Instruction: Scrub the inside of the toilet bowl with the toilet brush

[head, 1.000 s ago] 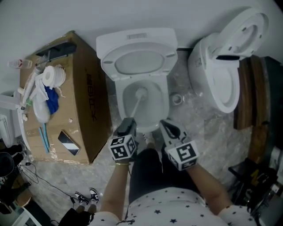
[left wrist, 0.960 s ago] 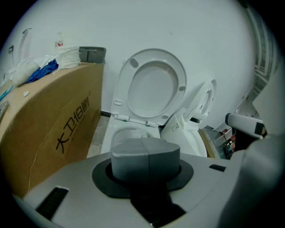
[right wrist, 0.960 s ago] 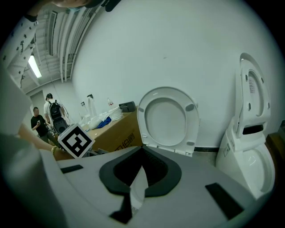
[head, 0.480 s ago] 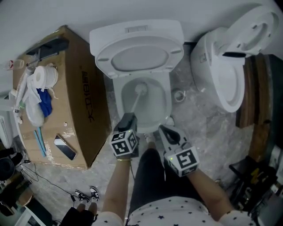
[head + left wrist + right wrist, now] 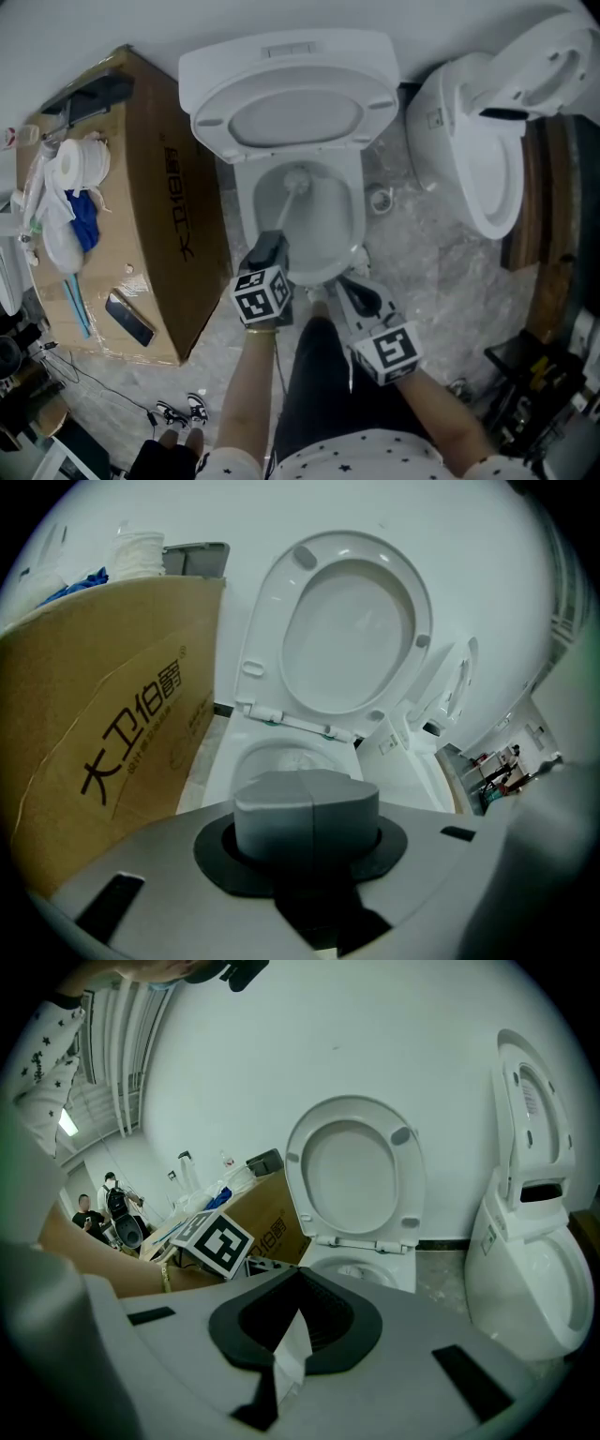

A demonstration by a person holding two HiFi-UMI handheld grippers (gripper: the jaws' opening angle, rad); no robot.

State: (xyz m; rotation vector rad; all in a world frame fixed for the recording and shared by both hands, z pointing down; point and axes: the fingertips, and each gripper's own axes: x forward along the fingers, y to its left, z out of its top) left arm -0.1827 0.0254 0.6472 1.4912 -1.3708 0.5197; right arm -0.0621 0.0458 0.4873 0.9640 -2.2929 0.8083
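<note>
The white toilet bowl (image 5: 242, 202) stands in the middle with its seat and lid (image 5: 295, 117) raised. The toilet brush's white head (image 5: 298, 178) is down inside the bowl, near the back. Its pale handle (image 5: 286, 217) slants back to my left gripper (image 5: 270, 246), which is shut on it. In the left gripper view the grey end of the handle (image 5: 307, 808) fills the jaws. My right gripper (image 5: 359, 289) hovers at the bowl's front right edge. It is shut with a white paper scrap (image 5: 286, 1358) pinched in its seam.
A cardboard box (image 5: 178, 216) stands left of the toilet, carrying a toilet roll (image 5: 70, 164), a blue cloth (image 5: 84, 220) and a phone (image 5: 129, 319). A second toilet (image 5: 478, 141) with raised lid stands at the right, wooden boards (image 5: 539, 187) beyond it. The person's dark trouser legs (image 5: 314, 375) are below.
My left gripper has pushed forward, sliding the brush head toward the back of the bowl. The right gripper has stayed near the bowl's front edge.
</note>
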